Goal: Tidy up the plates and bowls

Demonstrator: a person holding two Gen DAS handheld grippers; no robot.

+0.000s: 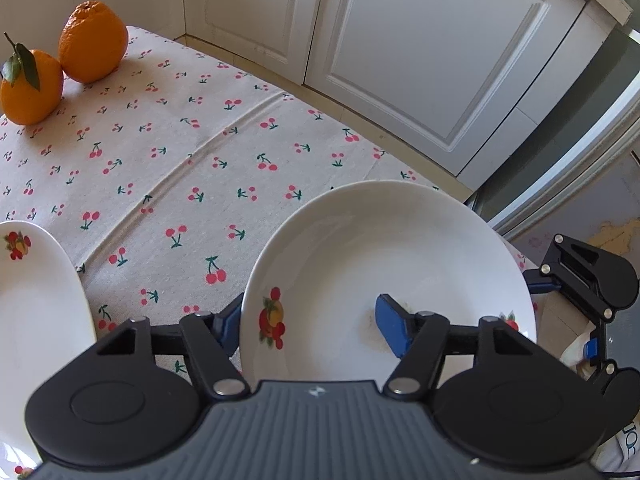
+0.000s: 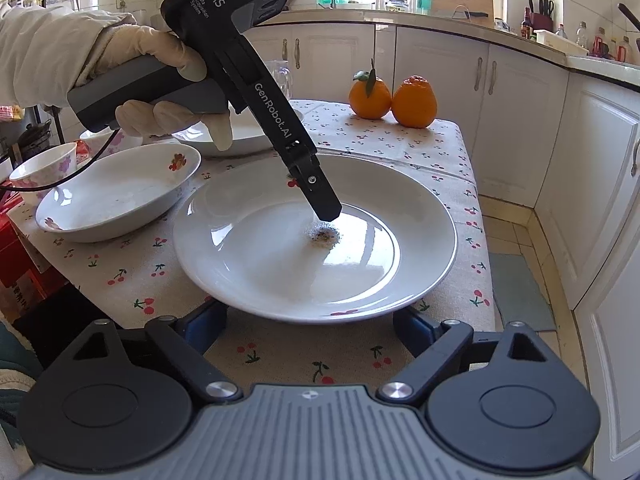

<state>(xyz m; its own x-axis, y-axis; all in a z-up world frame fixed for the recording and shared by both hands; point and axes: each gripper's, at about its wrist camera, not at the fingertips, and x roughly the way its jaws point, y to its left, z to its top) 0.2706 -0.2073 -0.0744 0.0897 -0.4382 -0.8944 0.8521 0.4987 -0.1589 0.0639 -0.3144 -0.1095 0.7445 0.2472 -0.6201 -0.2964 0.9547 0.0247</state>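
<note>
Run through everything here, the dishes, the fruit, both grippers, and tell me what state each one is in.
Large plate: upright on the tablecloth, dirty smudge at its centre.
Fruit-print dish: upright, empty, left of the plate.
Floral cup: upright, inside not visible.
Oranges: whole, side by side.
Left gripper: open, fingers astride the plate's rim.
Right gripper: open, empty, at the plate's near rim.

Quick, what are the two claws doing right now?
Left claw: open, astride the rim of the white plate.
Right claw: open, holding nothing.
</note>
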